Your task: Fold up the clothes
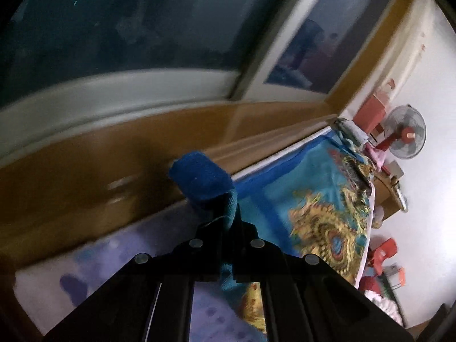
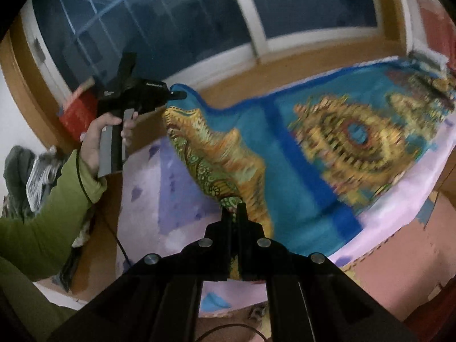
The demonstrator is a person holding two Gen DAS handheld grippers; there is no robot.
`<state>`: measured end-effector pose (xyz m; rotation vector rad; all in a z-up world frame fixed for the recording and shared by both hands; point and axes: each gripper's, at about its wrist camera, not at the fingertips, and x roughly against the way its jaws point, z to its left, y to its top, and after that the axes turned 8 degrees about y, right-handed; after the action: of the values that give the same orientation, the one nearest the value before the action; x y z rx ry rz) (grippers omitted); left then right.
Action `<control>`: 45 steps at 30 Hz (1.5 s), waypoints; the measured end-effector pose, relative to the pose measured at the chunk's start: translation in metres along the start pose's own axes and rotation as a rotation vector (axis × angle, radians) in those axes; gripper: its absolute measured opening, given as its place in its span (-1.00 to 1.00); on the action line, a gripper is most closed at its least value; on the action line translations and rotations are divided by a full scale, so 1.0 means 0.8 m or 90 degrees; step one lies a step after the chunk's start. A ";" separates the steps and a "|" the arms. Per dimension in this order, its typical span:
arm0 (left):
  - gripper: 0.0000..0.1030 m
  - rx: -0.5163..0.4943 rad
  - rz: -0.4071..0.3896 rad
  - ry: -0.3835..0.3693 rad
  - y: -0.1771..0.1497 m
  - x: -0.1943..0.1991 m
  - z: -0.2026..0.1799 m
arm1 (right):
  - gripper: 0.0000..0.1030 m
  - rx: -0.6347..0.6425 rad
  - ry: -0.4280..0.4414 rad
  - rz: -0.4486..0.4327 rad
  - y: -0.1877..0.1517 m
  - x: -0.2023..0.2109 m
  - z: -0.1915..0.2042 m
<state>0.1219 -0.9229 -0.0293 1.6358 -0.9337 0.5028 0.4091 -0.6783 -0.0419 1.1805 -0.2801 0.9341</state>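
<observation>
The patterned cloth (image 2: 299, 148), blue with gold ornament and a darker blue border, lies spread over most of a bed, with its near-left end lifted off the surface.

The left gripper (image 2: 178, 94) is clenched on the dark blue border at one corner; in the left wrist view that corner (image 1: 203, 182) bunches up and stands above the closed fingers (image 1: 228, 222). A hand (image 2: 98, 139) in a green sleeve (image 2: 42, 213) holds this gripper's handle. The right gripper (image 2: 234, 208) is clenched on the gold-patterned edge of the same end, nearer the camera. Between the two grips the cloth hangs in a raised, sagging fold, well off the bed.

Under the lifted part a lilac bedsheet (image 2: 148, 182) with darker purple marks lies bare. The far end of the cloth reaches toward the right end of the bed; its near long edge stops just short of the sheet's pink margin.

A wooden ledge (image 2: 299, 57) runs along the far side of the bed below a dark window (image 2: 171, 20). A fan (image 1: 406, 132) and red chairs (image 1: 383, 255) stand beyond the far end in the left wrist view. Both views are blurred.
</observation>
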 end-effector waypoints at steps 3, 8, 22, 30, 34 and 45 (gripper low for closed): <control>-0.94 -0.035 -0.016 0.008 0.026 -0.007 -0.053 | -0.97 0.002 -0.006 -0.023 0.021 0.018 -0.038; -0.94 -0.082 -0.022 0.030 0.056 -0.030 -0.128 | -0.97 -0.015 0.003 -0.046 0.049 0.037 -0.122; -0.94 -0.151 0.063 0.122 0.069 -0.216 -0.327 | -0.97 -0.083 0.018 -0.004 0.121 0.022 -0.373; -0.89 -0.191 0.127 0.170 0.054 -0.300 -0.355 | -0.96 -0.119 -0.043 0.065 0.109 -0.029 -0.439; -0.66 -0.214 0.138 0.158 0.062 -0.297 -0.361 | -0.95 -0.141 -0.066 0.073 0.101 -0.031 -0.453; -0.55 -0.253 0.088 0.089 0.069 -0.198 -0.352 | -0.91 -0.074 -0.128 0.034 0.128 0.007 -0.426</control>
<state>0.0261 -0.6098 -0.0342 1.1706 -0.9757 0.4836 0.2444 -0.3695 -0.1056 1.1657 -0.5227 0.8346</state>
